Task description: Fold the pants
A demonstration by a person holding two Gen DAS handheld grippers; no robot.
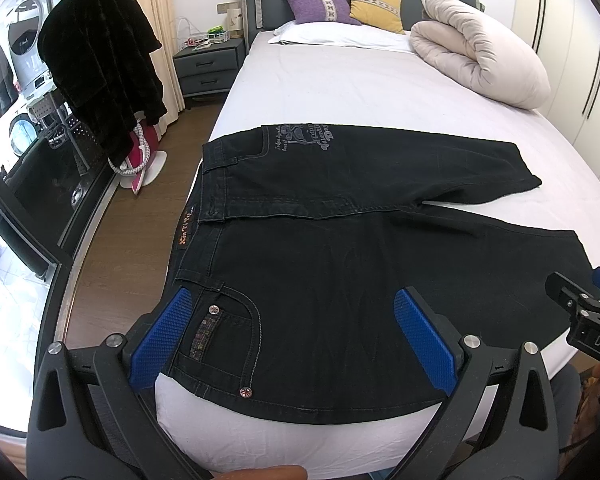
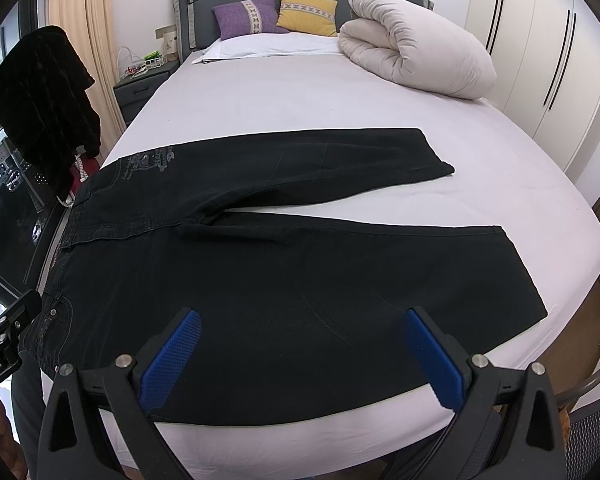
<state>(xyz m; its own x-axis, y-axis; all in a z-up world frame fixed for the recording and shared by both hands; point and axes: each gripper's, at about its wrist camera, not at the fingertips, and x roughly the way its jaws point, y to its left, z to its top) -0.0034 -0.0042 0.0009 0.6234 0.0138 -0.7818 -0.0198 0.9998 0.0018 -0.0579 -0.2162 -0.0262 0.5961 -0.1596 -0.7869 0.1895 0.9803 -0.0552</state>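
Observation:
Black jeans (image 1: 340, 256) lie flat on the white bed (image 1: 380, 92), waistband to the left, both legs spread out to the right. My left gripper (image 1: 296, 300) is open and empty, hovering above the near pocket by the waistband. My right gripper (image 2: 300, 320) is open and empty above the near leg of the jeans (image 2: 300, 264). The right gripper's tip shows at the right edge of the left wrist view (image 1: 580, 300).
A rolled beige duvet (image 1: 480, 52) and purple and yellow cushions (image 1: 320, 4) lie at the head of the bed. A dark coat on a rack (image 1: 100, 68), an iron (image 1: 140, 152) and a nightstand (image 1: 208, 68) stand left of the bed. Wardrobe doors (image 2: 540, 60) are at the right.

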